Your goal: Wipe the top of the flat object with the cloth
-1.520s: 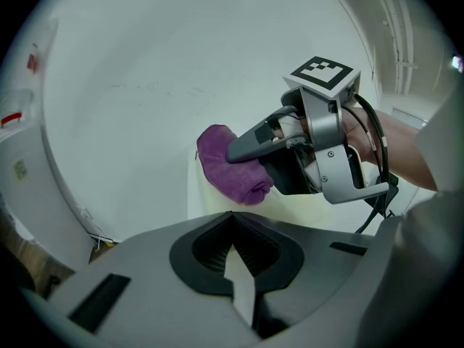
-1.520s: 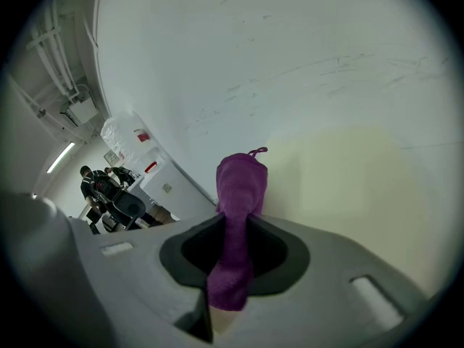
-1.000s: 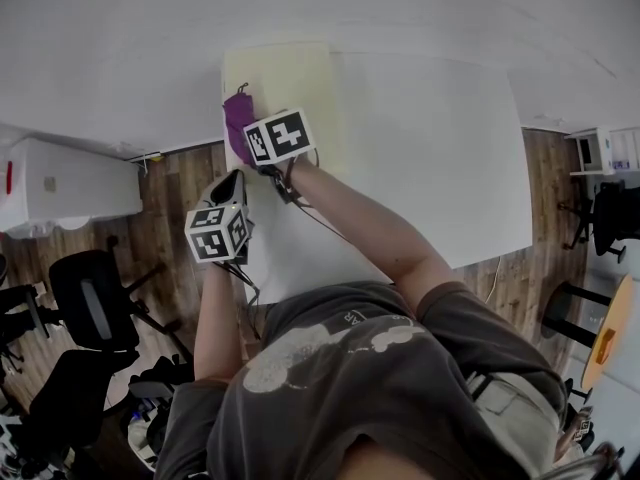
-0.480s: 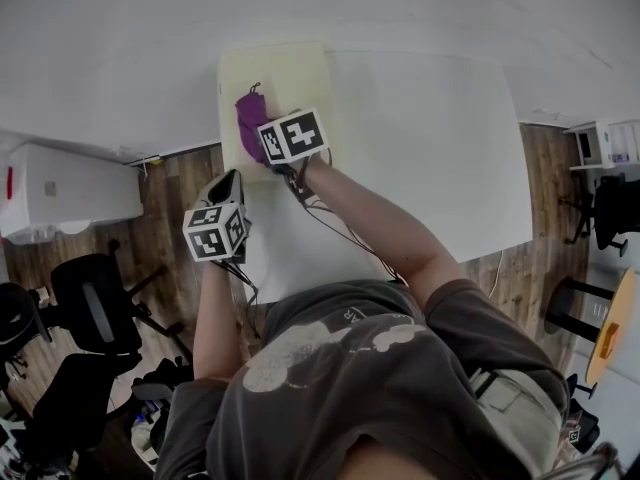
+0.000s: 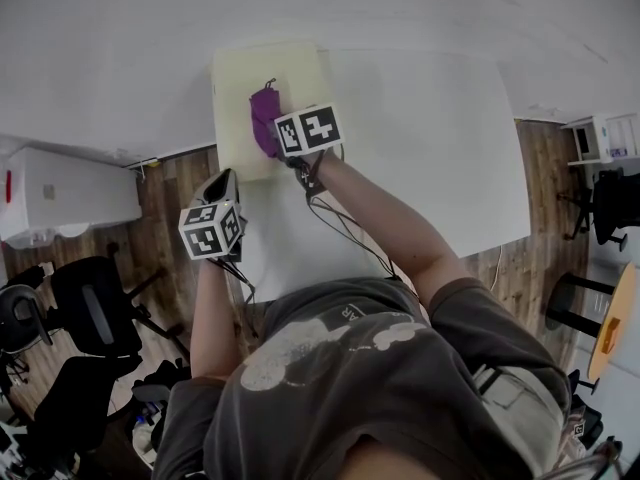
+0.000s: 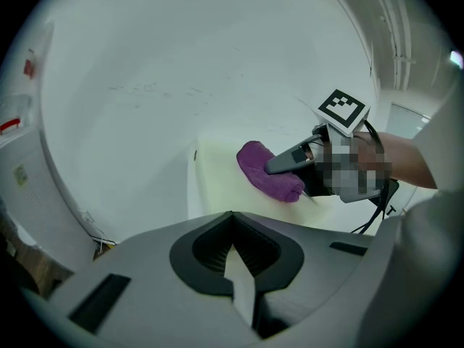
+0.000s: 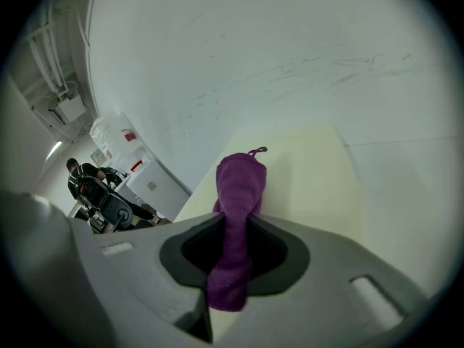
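Note:
A pale yellow flat board (image 5: 235,88) lies on the far left corner of the white table (image 5: 430,138). A purple cloth (image 5: 264,116) rests on top of the board, and my right gripper (image 5: 275,136) is shut on its near end. The right gripper view shows the cloth (image 7: 239,187) running out from between the jaws onto the board (image 7: 312,172). My left gripper (image 5: 224,182) hangs off the table's left edge, short of the board, shut with nothing in it. From the left gripper view, the cloth (image 6: 267,169) and the right gripper (image 6: 290,158) lie ahead on the board (image 6: 217,191).
A white wall runs just behind the table. A white cabinet (image 5: 60,188) stands to the left on the wood floor, with black office chairs (image 5: 90,308) nearer me. The table's right part (image 5: 450,188) is bare white surface.
My right gripper has dragged the cloth rightward across the board, from near its left edge toward its middle. The left gripper has stayed where it was.

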`<action>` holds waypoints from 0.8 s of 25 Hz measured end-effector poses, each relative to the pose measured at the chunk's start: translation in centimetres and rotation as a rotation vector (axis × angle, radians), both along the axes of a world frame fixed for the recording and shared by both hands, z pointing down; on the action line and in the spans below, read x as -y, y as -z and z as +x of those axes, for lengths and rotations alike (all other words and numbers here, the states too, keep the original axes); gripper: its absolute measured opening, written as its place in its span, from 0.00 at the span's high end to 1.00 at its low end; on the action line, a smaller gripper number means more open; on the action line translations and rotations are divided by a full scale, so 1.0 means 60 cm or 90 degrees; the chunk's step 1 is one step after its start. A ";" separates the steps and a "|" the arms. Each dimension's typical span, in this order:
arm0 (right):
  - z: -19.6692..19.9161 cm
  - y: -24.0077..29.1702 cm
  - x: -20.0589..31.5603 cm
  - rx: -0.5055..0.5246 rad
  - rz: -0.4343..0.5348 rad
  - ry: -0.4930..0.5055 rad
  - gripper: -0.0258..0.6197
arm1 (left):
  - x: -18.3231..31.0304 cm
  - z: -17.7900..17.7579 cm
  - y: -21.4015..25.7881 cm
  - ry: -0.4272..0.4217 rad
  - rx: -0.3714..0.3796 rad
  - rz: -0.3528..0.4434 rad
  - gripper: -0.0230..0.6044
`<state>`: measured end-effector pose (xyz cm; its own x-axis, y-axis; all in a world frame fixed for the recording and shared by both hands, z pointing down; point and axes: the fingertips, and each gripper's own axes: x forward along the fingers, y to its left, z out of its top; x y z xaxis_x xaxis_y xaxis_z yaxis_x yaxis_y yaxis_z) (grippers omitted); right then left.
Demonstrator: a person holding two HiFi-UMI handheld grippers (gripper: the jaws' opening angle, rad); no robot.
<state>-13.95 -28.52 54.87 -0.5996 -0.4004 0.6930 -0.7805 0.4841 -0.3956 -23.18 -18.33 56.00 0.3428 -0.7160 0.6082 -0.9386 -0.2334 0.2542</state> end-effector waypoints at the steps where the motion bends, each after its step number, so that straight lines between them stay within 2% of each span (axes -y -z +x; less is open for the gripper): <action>1: 0.007 0.001 0.002 0.001 -0.001 -0.006 0.84 | 0.000 0.000 0.001 0.000 0.000 0.000 0.97; 20: 0.126 0.000 0.014 -0.004 0.011 -0.065 0.84 | -0.004 0.001 0.002 0.000 0.001 0.002 0.97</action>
<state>-6.42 -29.36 54.84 -0.5515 -0.4712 0.6883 -0.8280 0.4094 -0.3831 -23.10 -18.11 55.90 0.3414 -0.7177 0.6069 -0.9391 -0.2334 0.2522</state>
